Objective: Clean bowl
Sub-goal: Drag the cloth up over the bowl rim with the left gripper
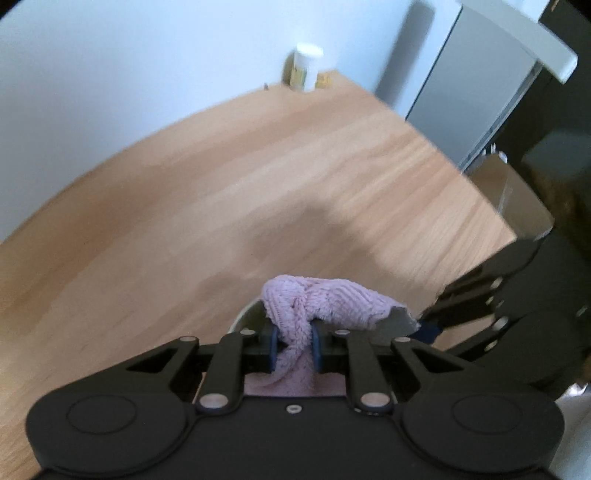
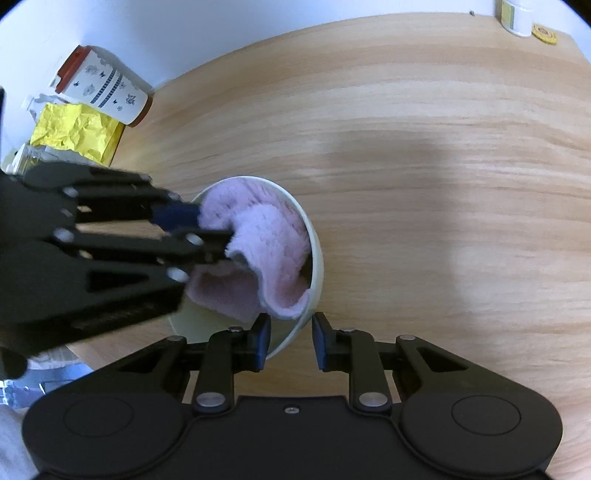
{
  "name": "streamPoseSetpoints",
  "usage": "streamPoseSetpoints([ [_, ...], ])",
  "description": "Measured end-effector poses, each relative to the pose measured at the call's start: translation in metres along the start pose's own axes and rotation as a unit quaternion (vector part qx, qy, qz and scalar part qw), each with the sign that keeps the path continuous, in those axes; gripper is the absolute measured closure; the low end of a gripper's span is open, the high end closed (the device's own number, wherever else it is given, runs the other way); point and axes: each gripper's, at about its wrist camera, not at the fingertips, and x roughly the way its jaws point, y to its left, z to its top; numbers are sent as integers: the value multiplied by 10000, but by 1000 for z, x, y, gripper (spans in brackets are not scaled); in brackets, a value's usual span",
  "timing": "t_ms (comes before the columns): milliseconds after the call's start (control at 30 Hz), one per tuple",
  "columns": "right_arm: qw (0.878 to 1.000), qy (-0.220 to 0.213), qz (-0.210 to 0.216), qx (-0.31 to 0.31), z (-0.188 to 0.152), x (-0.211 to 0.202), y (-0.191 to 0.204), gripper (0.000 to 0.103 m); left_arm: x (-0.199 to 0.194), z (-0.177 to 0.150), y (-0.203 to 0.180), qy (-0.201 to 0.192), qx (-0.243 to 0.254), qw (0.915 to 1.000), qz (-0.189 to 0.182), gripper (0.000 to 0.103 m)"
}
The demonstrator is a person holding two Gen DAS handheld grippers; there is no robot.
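Note:
A pale bowl (image 2: 318, 258) is held tilted above the wooden table (image 2: 424, 166), its opening turned to the left. My right gripper (image 2: 291, 343) is shut on the bowl's near rim, one blue pad inside the wall and one outside. A pink fluffy cloth (image 2: 266, 236) fills the bowl. My left gripper (image 2: 210, 229) comes in from the left and is shut on a bunched fold of it. In the left wrist view the cloth (image 1: 317, 302) bulges over the gripper (image 1: 295, 347), which pinches it. The bowl's rim (image 1: 243, 317) peeks out behind, and the right gripper (image 1: 428, 328) touches that rim from the right.
A white patterned cup with a red lid (image 2: 103, 88) and a crumpled yellow packet (image 2: 74, 133) stand at the table's far left. A white bottle (image 1: 306, 70) and a small yellow disc (image 2: 545, 33) sit at the far edge by the wall. A grey cabinet (image 1: 472, 92) and cardboard box (image 1: 517, 199) stand beyond the table's right edge.

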Motion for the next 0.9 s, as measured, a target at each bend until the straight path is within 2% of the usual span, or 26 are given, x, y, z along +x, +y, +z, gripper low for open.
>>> streamPoseSetpoints([
  [133, 10000, -31, -15, -45, -2, -2, 1, 75, 1, 3, -5, -2, 34, 10000, 23, 87],
  [400, 9999, -83, -11, -143, -5, -3, 2, 75, 23, 3, -13, 282, 270, 9992, -42, 87],
  [700, 9997, -80, -77, -223, -5, -3, 6, 74, 46, 0, -11, 549, 242, 9981, -110, 87],
  [900, 9994, -51, -96, -316, -4, -4, 7, 73, 57, 0, -8, 923, 284, 9953, 15, 86],
])
